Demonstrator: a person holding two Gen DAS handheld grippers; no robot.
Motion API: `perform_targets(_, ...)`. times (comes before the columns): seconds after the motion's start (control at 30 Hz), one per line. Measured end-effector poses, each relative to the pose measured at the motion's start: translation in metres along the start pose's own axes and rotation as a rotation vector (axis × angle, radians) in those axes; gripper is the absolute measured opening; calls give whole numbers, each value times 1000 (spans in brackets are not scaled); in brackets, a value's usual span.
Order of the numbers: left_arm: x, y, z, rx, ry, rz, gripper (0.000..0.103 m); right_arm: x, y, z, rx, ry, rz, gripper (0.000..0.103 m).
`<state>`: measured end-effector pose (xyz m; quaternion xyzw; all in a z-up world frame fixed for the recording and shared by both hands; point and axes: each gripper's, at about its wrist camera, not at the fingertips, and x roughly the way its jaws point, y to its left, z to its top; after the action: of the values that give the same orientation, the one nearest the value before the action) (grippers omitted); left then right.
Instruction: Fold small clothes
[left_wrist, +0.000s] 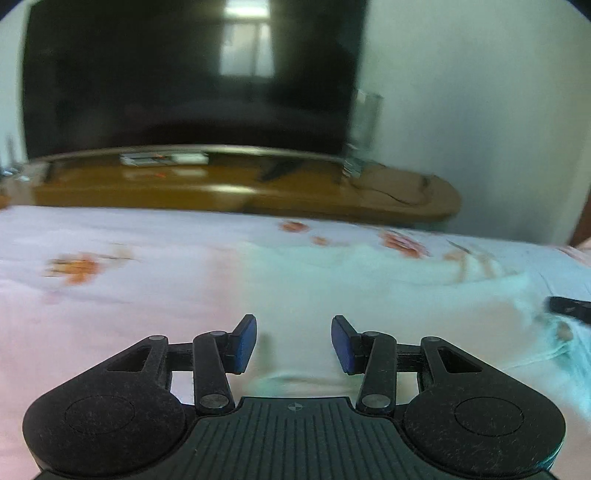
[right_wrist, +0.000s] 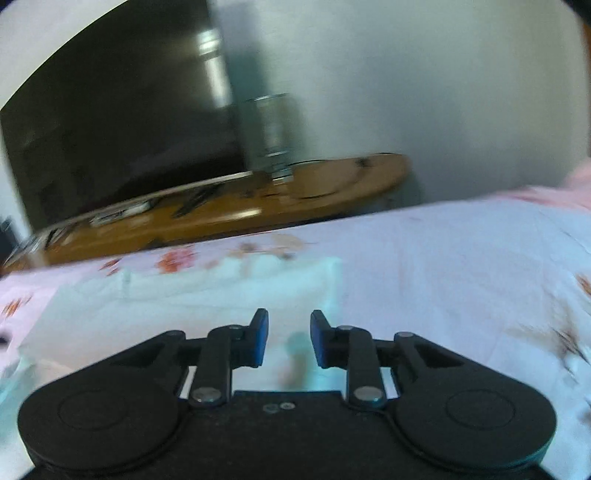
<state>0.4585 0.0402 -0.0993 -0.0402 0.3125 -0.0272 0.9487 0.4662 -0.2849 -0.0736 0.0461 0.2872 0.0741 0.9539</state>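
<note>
1. Jaws of the left gripper are standing apart with nothing between the blue pads — released, hovering over the bedsheet.
2. Jaws of the right gripper are standing narrowly parted, gripping nothing; the pale mint garment is lying flat just beyond and beneath them.
3. Garment is resting on the floral sheet; in the left view only its rumpled edge is showing, far right, beside a dark tip, probably the other gripper.
4. Beyond the bed, a wooden stand is carrying a dark television.
5. Judgement: both tools appear to be between folds — the next move is calling for a fresh pinch on an edge of the cloth.
</note>
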Motion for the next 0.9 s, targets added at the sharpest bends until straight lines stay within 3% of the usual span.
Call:
perform_targets(0.07,25,-16,-11,60,67,25,46,15,15,-4,-46,18,-15,27)
perform_targets(0.13,23,-16,-25,112,9,19,48,27,17,-16,-92,61,-74,27)
perform_targets(0.2,18,-3,-26,90,7,-13,48,22,7,-22,-99,53,-62,26)
perform_targets(0.27,15,4,-16,51,8,4,49,16,-1,-19,-97,55,-76,23)
perform_targets(0.4,25,0,21,29,-87,-7,49,15,-4,-4,-77,0,-48,21)
perform_targets(0.47,51,-3,37,43,-70,-3,60,21,-4,4,-59,-10,-47,21)
perform_targets(0.5,67,-2,39,52,-55,22,75,27,-4,5,-47,-3,-46,22)
perform_targets(0.57,105,13,33,25,60,96,80,42,-6,0,-60,37,-66,25)
perform_targets(0.63,104,31,32,-70,28,65,84,46,-8,-6,-63,33,-75,25)
perform_targets(0.77,84,33,44,-74,-101,87,84,29,-12,4,-58,-41,-46,22)
perform_targets(0.9,77,12,52,-53,-140,-43,78,33,-10,7,-47,-63,-52,21)
